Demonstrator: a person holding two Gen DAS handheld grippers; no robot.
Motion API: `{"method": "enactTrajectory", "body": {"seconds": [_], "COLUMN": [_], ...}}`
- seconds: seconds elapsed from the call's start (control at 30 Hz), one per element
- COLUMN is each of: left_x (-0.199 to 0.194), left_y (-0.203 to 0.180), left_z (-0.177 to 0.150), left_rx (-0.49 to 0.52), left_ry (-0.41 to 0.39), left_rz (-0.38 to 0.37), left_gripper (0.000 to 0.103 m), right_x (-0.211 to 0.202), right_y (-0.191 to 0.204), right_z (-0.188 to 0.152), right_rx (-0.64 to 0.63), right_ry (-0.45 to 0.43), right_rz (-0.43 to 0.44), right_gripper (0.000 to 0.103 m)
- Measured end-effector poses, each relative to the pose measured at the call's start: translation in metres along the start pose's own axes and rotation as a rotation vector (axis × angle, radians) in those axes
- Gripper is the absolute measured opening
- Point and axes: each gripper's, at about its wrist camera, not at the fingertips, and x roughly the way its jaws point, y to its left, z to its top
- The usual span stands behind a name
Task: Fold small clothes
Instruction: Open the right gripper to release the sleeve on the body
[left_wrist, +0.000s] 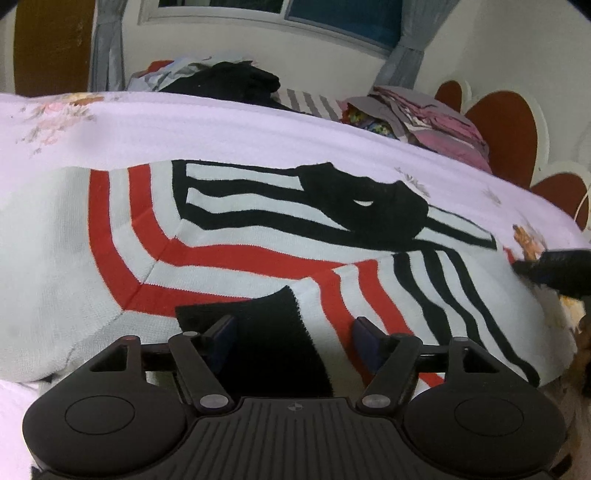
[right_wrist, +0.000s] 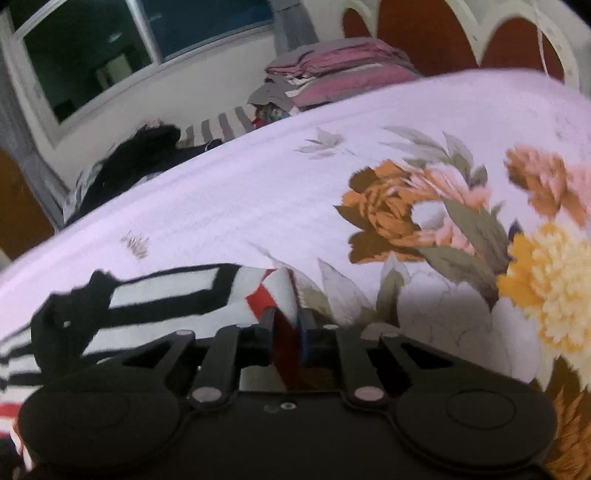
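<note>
Mid-fold: striped sweater (left_wrist: 258, 236) flat on floral bedsheet (left_wrist: 221, 125), one sleeve already laid across the body.

L gripper (left_wrist: 291, 343) jaws apart, hovering over black cuff (left_wrist: 266, 332), no grip. R gripper (right_wrist: 286, 332) jaws pinched on sweater's edge at its side, red/white fabric between the pads. Est. next: R lifts that edge & carries it inward over body; L should pin or smooth so the layers don't drag.
</note>
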Motion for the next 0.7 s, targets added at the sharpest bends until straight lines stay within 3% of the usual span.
{"method": "enactTrajectory", "body": {"seconds": [0.07, 0.27, 0.43, 0.53, 0.63, 0.7], "left_x": [-0.008, -0.015, -0.010, -0.012, -0.023, -0.030], "left_y": [0.001, 0.005, 0.010, 0.009, 0.012, 0.017], "left_z": [0.001, -0.008, -0.010, -0.007, -0.005, -0.006], "left_rx": [-0.010, 0.015, 0.023, 0.020, -0.013, -0.036], "left_ry": [-0.003, 0.008, 0.005, 0.016, 0.011, 0.014], "left_rz": [-0.006, -0.001, 0.019, 0.024, 0.012, 0.007], "left_gripper": [0.070, 0.071, 0.071, 0.071, 0.071, 0.071], "right_x": [-0.025, -0.070, -0.073, -0.071, -0.085, -0.080], "right_y": [0.004, 0.028, 0.034, 0.028, 0.035, 0.037], "right_z": [-0.005, -0.046, -0.077, -0.085, -0.085, -0.091], "right_rx": [-0.022, -0.173, -0.247, -0.250, -0.248, -0.265], "right_ry": [-0.045, -0.036, 0.013, 0.028, 0.007, 0.062], "right_rz": [0.018, 0.077, 0.018, -0.012, -0.007, -0.027], "right_gripper": [0.024, 0.026, 0.025, 0.019, 0.027, 0.027]}}
